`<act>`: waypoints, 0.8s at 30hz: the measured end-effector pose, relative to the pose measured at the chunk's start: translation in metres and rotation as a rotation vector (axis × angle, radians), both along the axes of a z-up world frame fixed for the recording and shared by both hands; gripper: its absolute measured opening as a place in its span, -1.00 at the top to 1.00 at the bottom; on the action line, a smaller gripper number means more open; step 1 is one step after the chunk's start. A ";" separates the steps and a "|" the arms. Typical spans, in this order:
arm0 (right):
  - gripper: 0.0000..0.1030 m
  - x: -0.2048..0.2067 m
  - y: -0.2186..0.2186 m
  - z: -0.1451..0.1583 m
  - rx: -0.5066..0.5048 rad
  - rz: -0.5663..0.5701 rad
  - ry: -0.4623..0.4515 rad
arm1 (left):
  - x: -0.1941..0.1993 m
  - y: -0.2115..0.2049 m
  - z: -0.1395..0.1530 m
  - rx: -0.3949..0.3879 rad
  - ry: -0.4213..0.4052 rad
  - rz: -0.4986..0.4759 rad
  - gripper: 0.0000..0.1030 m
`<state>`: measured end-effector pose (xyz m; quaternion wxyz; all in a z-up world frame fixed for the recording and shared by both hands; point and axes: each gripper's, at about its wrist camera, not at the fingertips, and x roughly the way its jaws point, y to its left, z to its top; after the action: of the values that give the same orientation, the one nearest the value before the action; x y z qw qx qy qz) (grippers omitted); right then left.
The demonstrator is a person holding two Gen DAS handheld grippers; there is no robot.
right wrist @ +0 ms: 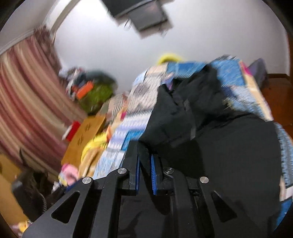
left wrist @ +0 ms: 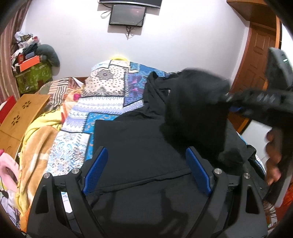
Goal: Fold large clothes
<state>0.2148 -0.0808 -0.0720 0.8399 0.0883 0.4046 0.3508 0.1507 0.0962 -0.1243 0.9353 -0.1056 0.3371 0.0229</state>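
Note:
A large black garment (left wrist: 139, 139) lies spread on the patterned blue bedspread (left wrist: 108, 102). My left gripper (left wrist: 146, 164) hovers just above its flat lower part, jaws wide open, blue pads (left wrist: 96, 168) on either side with nothing gripped. My right gripper (left wrist: 236, 108) comes in from the right, blurred, and lifts a fold of the black cloth up over the garment. In the right wrist view the right gripper (right wrist: 144, 157) is shut, with a strip of the black garment (right wrist: 210, 131) pinched between its blue pads (right wrist: 153, 172).
A wooden lap table (left wrist: 22, 113) and a yellow-orange blanket (left wrist: 34, 142) lie left of the bed. A cluttered green box (left wrist: 33, 75) stands by the striped curtain (right wrist: 23, 95). A monitor (left wrist: 128, 14) hangs on the white wall. A wooden door (left wrist: 256, 55) is at right; a hand (left wrist: 274, 159) shows at the right edge.

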 end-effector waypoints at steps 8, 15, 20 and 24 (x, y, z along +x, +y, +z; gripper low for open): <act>0.82 -0.010 0.080 -0.062 -0.141 0.177 0.122 | -0.018 0.039 -0.008 -0.018 0.009 0.079 -0.69; 0.71 -0.027 0.106 -0.086 -0.319 0.297 0.165 | -0.024 0.057 -0.018 -0.049 0.037 0.121 -0.69; 0.48 -0.037 0.093 -0.082 -0.342 0.345 0.190 | -0.022 0.063 -0.028 -0.102 0.072 0.134 -0.69; 0.18 -0.041 0.069 -0.065 -0.305 0.313 0.153 | -0.022 0.066 -0.036 -0.153 0.105 0.135 -0.69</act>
<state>0.1740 -0.0117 -0.1371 0.7455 -0.0771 0.5244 0.4041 0.1291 0.1622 -0.1606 0.9019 -0.1977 0.3784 0.0654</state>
